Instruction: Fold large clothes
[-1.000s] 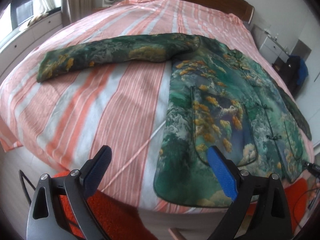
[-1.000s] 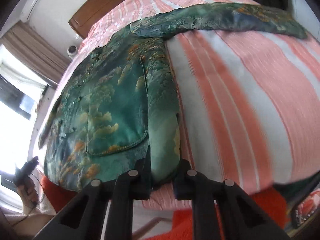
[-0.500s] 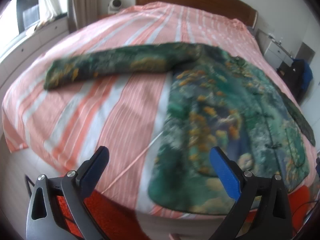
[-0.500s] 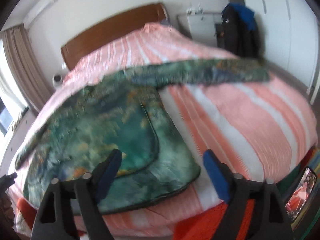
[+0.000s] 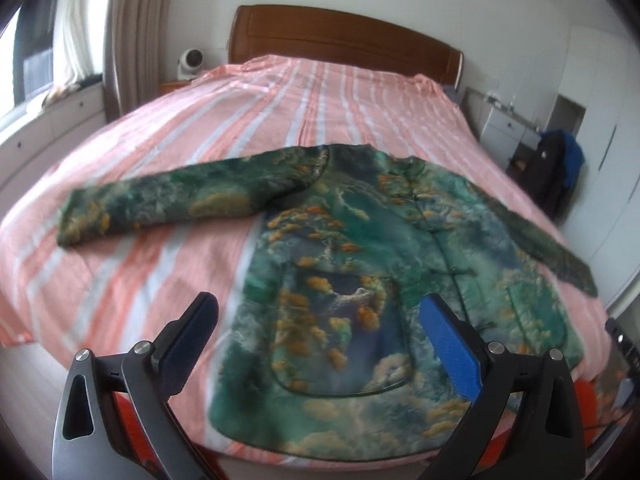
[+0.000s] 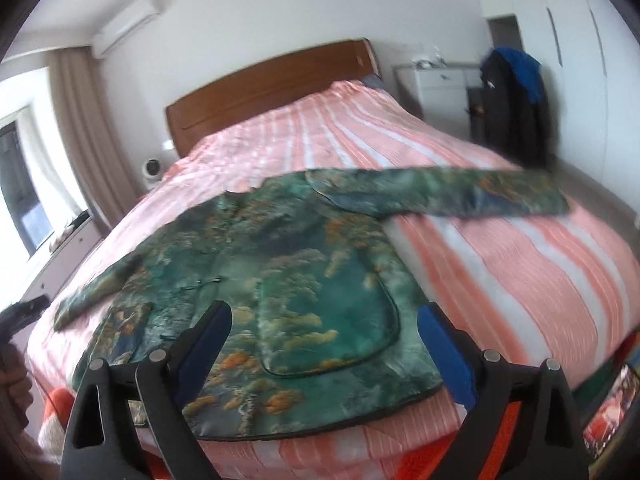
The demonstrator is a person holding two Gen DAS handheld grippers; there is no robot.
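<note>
jacket (image 5: pixel 360 280): lies flat, front up, near the foot of the striped bed (image 5: pixel 280 92), sleeves out to both sides, ready for a first fold.
left gripper (image 5: pixel 316 340): jaws wide, empty, held above the hem (free to pick an edge).
right gripper (image 6: pixel 324 344): jaws just opened wide, nothing between them; hem released so the jacket rests flat.

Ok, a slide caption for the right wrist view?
Open right tool above the green landscape-print jacket, spread flat with sleeves out on the pink-and-white striped bedspread.
</note>
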